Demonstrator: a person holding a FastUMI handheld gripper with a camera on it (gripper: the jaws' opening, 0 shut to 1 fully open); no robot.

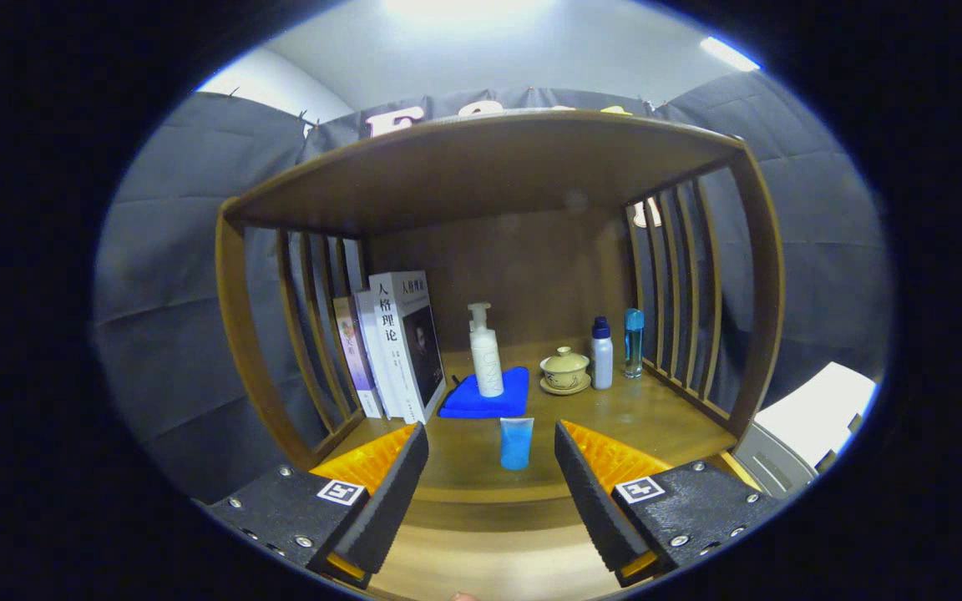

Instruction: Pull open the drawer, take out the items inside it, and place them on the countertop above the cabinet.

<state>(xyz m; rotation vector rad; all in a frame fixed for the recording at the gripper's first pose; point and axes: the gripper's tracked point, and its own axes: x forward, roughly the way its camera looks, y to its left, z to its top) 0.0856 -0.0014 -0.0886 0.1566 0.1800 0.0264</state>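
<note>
A small translucent blue tube [516, 443] stands upright on the wooden countertop [640, 417], just ahead of my fingers and apart from them. My gripper [491, 446] is open, with nothing held between its fingers. Behind the tube a white pump bottle [486, 350] stands on a folded blue cloth [486, 395]. The lighter front edge of the cabinet [489, 568] shows below the fingers; the drawer itself is hidden from this angle.
Several books [393, 346] lean against the left slatted side [314, 325]. A lidded tea cup on a saucer [565, 371], a white bottle with a dark cap [602, 353] and a slim blue bottle [633, 343] stand at the back right. A shelf [481, 167] roofs the countertop. A white object [807, 426] sits right of the cabinet.
</note>
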